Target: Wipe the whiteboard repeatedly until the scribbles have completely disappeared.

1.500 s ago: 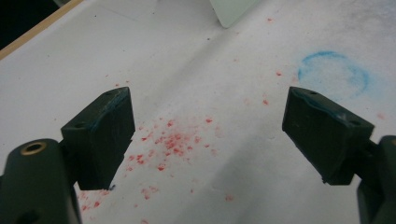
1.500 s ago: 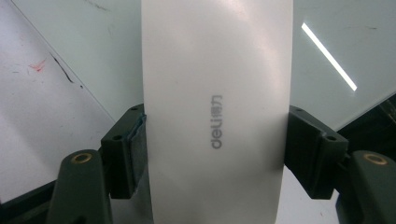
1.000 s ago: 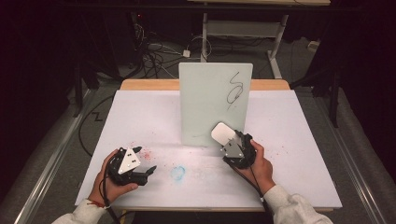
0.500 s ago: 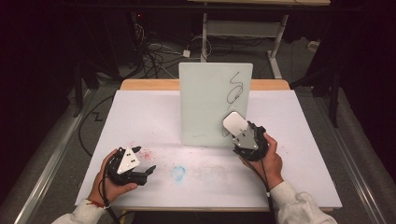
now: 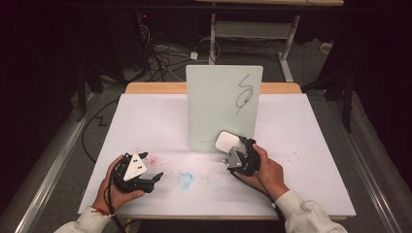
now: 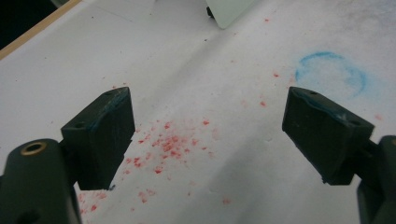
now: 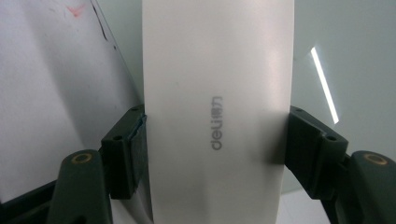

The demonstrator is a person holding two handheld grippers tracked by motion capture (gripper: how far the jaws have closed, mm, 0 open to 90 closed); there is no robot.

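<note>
A pale whiteboard [image 5: 214,107] stands upright at the middle of the white table [image 5: 311,160], with a black squiggle [image 5: 244,94] near its top right. My right gripper [image 5: 231,147] is shut on a white eraser [image 5: 227,141] at the board's lower right edge. In the right gripper view the eraser [image 7: 217,70], marked "deli", is clamped between both jaws of the right gripper [image 7: 217,149] and faces the board [image 7: 355,56]. My left gripper [image 5: 154,178] rests open near the front left, and in its own view the left gripper [image 6: 210,130] has nothing between its jaws.
A blue ring stain [image 5: 185,179] and red specks [image 5: 150,158] mark the table in front of the board; the stain [image 6: 331,74] and specks [image 6: 168,144] lie by the left gripper. A wooden edge [image 5: 155,88] runs along the back. Cables [image 5: 165,53] lie on the floor behind.
The right gripper, still holding the eraser, went up and right along the board, then came back down and left to the lower edge. The left gripper has stayed put.
</note>
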